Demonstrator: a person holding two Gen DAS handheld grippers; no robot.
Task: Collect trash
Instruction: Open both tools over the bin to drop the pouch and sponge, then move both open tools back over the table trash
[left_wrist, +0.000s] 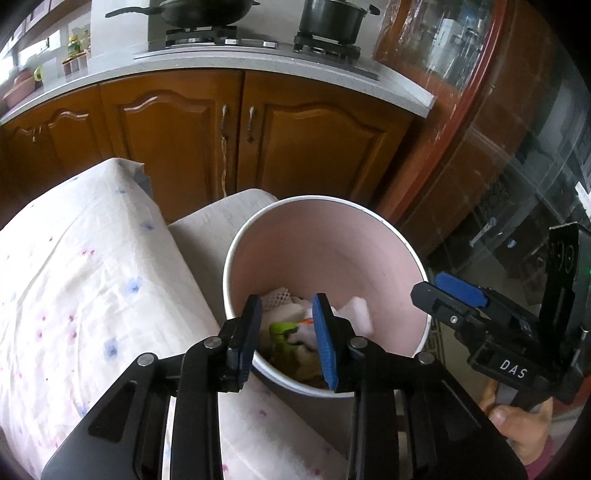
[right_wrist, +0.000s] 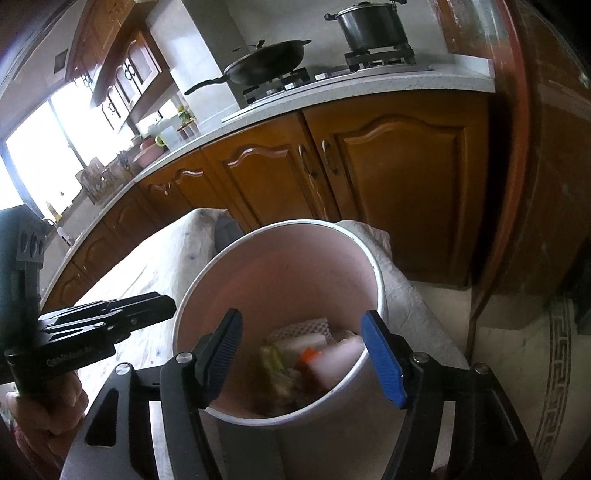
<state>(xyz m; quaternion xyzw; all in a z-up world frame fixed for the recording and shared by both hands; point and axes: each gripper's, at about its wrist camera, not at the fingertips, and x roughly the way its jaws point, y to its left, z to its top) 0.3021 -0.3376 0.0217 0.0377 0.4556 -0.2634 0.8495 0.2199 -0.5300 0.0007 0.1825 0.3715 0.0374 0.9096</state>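
Observation:
A pink bin with a white rim (left_wrist: 388, 243) (right_wrist: 369, 258) stands beside a cloth-covered table. Inside lies trash: white foam netting (left_wrist: 275, 297) (right_wrist: 299, 328), a green wrapper (left_wrist: 282, 330), an orange scrap (right_wrist: 310, 355) and a blurred white piece (left_wrist: 356, 310) (right_wrist: 336, 360) in mid-air. My left gripper (left_wrist: 288, 338) is open and empty over the bin's near rim. My right gripper (right_wrist: 304, 356) is open and empty above the bin mouth; it also shows in the left wrist view (left_wrist: 448, 295). The left gripper shows at the left of the right wrist view (right_wrist: 110, 317).
The table with a white dotted cloth (left_wrist: 74, 277) (right_wrist: 147, 266) lies left of the bin. Wooden cabinets (left_wrist: 229, 136) stand behind, with a stove, pan (left_wrist: 199, 11) and pot (left_wrist: 332, 18) on the counter. A glass-fronted cabinet (left_wrist: 498, 147) is at the right.

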